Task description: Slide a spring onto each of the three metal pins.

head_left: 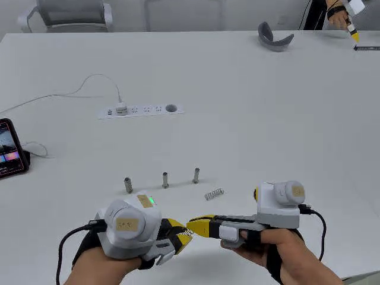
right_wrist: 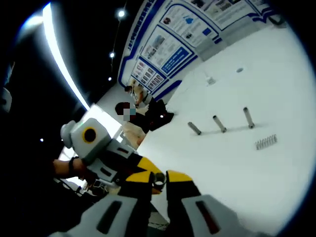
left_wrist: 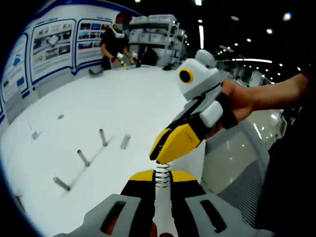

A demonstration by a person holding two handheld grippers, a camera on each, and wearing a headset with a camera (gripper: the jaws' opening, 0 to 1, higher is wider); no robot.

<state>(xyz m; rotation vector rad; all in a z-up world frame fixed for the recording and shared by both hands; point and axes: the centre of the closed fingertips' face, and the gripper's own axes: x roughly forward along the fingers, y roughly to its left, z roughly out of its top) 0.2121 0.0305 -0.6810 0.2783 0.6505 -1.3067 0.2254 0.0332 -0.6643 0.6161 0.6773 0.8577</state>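
A small spring [left_wrist: 162,177] is pinched between the yellow tips of the left tongs [head_left: 180,234], held in the air over the near edge of the bench [head_left: 249,107]. Its lower coils are hidden between those tips. The right tongs [left_wrist: 174,144] meet its free end nose-first. Their tips lie close together, showing a thin seam in the left gripper view and a narrow gap in the right gripper view. I cannot tell whether they grip the coil or merely touch it. In the head view this spring is a tiny blur between the two yellow noses.

A second spring [head_left: 214,193] lies flat on the bench, near the right-hand end of the three metal pins [head_left: 165,179], which stand upright in a row.

Farther back sits a power strip [head_left: 140,110] with one plug and its cable. A phone [head_left: 10,148] is cut off by the left edge. A grey curved object [head_left: 275,35] lies far back, and what it is stays unclear.
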